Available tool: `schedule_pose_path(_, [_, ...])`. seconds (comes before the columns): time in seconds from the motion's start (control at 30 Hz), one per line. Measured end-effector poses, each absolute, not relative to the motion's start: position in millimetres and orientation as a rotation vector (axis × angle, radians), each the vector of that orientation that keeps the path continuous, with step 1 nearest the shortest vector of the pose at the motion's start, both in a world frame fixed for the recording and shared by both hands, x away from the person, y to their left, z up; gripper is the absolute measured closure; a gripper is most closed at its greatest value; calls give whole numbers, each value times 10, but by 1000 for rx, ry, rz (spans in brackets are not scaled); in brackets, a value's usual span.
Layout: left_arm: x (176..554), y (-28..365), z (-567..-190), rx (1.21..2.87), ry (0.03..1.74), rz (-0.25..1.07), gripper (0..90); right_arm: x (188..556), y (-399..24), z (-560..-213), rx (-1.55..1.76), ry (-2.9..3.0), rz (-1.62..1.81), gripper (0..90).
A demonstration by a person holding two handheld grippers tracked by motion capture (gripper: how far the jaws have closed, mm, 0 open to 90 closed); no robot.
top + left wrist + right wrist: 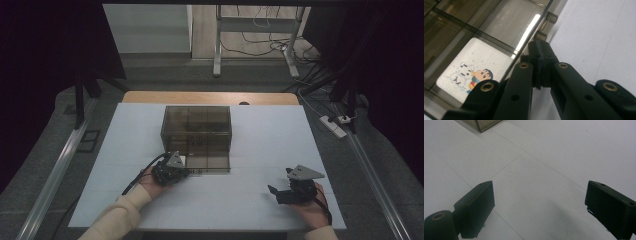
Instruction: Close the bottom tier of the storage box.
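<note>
Table: white, bearing a smoky box.
Left gripper: pinched on the box lid's edge.
Right gripper: spread, idle.
Risk: thin edge may slip free if tugged askew.

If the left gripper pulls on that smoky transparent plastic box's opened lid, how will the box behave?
The smoky transparent plastic box looks thin-walled and nearly empty, so probably light and apt to slide on the smooth white table. Its lid seems rigid, hinged, likely swinging rather than flexing. The left gripper may slip on its glossy edge.

Dim room behind a white-topped table

The white table top has a wooden far edge; grey carpet, metal desk legs, tangled cables and a power strip lie beyond, dark curtains at the sides.
</note>
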State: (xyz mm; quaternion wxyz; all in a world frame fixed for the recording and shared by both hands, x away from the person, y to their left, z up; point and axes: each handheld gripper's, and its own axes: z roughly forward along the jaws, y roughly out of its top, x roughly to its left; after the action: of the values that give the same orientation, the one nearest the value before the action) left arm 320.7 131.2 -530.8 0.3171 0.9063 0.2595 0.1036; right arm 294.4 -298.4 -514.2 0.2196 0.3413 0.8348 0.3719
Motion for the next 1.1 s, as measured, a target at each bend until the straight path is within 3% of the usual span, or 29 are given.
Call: schedule_pose_path(1.1, [3480,1299,-5347,2349,773,335,886,2963,-2960,-5154,941,2321,1016,87])
